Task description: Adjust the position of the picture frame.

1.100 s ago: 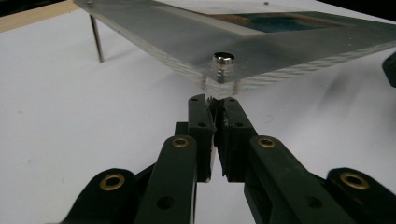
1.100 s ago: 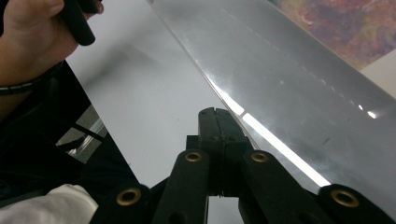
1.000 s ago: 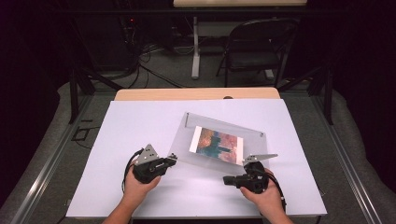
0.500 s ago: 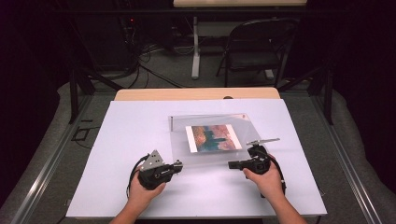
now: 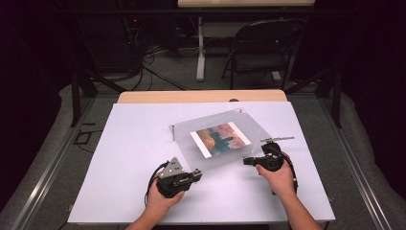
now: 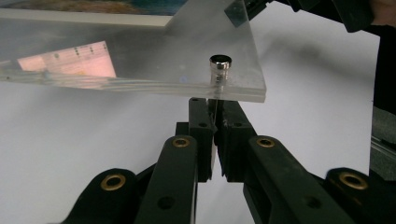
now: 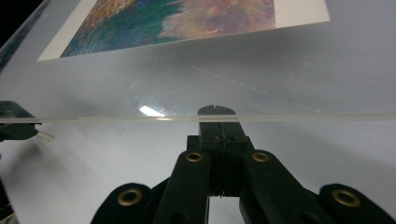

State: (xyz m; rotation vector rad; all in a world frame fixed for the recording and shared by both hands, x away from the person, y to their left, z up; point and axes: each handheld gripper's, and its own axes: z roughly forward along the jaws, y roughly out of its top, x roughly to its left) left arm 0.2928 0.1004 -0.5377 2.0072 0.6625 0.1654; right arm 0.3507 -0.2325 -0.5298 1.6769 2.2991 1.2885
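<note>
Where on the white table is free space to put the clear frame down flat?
The far left of the white table, beyond the left gripper, is bare, as is the strip along the far edge behind the clear frame. It is crowded near the front, between the left gripper and the right gripper.

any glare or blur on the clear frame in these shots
Right gripper view: a bright glare spot on the acrylic frame near its edge, and the print looks soft. Left gripper view: a pinkish reflection in the panel; the magnet is sharp. High view: dark surroundings, evenly lit table.
</note>
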